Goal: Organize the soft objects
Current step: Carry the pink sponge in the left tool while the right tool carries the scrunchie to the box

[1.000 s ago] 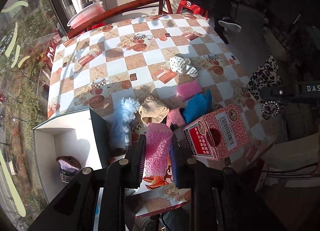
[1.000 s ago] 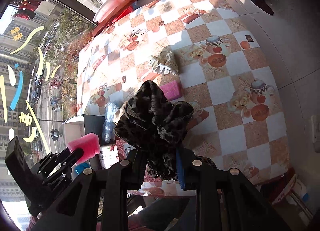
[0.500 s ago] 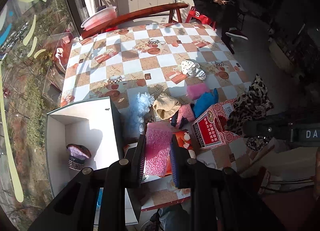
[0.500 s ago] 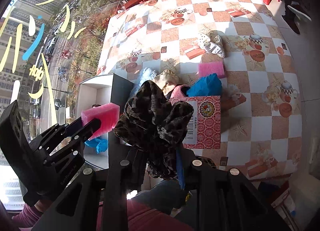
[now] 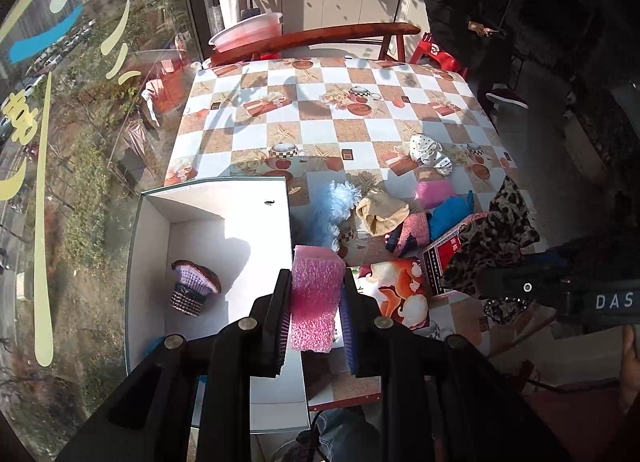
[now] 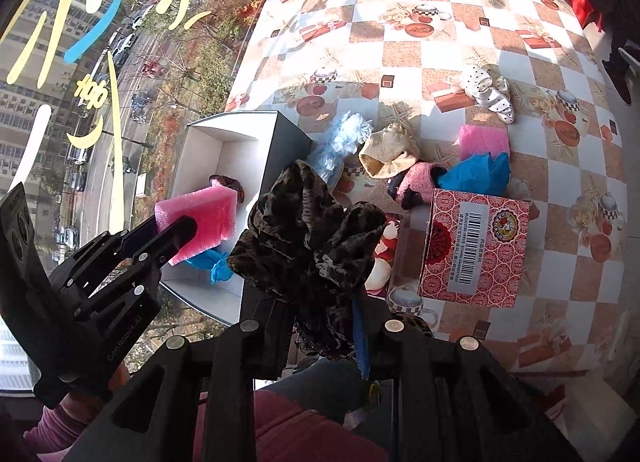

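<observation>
Pink foam, a ribbed block point(image 5: 316, 294), is clamped between the two fingers of the left gripper point(image 5: 314, 326), its upper end standing out past the fingertips over the near wall of a white open box point(image 5: 208, 197). Left of those fingers, on the box floor, lies a small knitted purple piece point(image 5: 192, 288), and from the right wrist view a scrap of blue material point(image 6: 218, 266) shows in the box below the foam. The right gripper point(image 6: 320, 326) has its fingers pressed onto a bunched dark leopard-print cloth point(image 6: 308, 238), which billows up ahead of the fingertips and hides them; how far the pads bite into the fabric is hard to judge. Just right of this cloth stands a red patterned carton point(image 6: 472, 246) with a barcode on its top. Beyond the fingers, on the checked tablecloth point(image 6: 400, 21), the other soft things lie close together: a pale blue fluffy yarn bundle point(image 6: 340, 137), a beige knit piece point(image 6: 388, 153), a pink fuzzy sock point(image 6: 416, 181), a blue crumpled cloth point(image 6: 476, 173) and a second pink foam pad point(image 6: 484, 139). Farther off, apart from that cluster, sits a white polka-dot cloth point(image 6: 486, 91).
</observation>
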A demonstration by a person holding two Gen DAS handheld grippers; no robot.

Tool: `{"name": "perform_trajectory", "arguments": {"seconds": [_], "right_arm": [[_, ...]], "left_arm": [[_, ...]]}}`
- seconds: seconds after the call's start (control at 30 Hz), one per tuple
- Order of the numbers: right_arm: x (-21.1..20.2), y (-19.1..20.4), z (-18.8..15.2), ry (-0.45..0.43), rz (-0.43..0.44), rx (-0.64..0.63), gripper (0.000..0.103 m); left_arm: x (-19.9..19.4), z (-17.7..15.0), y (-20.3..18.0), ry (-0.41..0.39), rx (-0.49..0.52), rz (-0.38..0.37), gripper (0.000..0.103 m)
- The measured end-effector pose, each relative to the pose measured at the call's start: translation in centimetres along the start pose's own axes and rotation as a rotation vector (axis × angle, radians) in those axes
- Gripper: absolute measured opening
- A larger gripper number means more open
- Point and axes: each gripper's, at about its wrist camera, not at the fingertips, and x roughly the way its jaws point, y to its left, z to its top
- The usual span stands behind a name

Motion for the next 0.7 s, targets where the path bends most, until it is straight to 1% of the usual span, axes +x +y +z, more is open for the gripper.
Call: {"name": "perform_trajectory", "arguments": {"seconds": [0.7], "right_arm": [[2.8,5.2,1.2,0.053,0.006,-0.13,0.027]], "left_arm": [[-1.5,-1.9,4.9,-0.023,-0.125,0.057,0.024]]}}
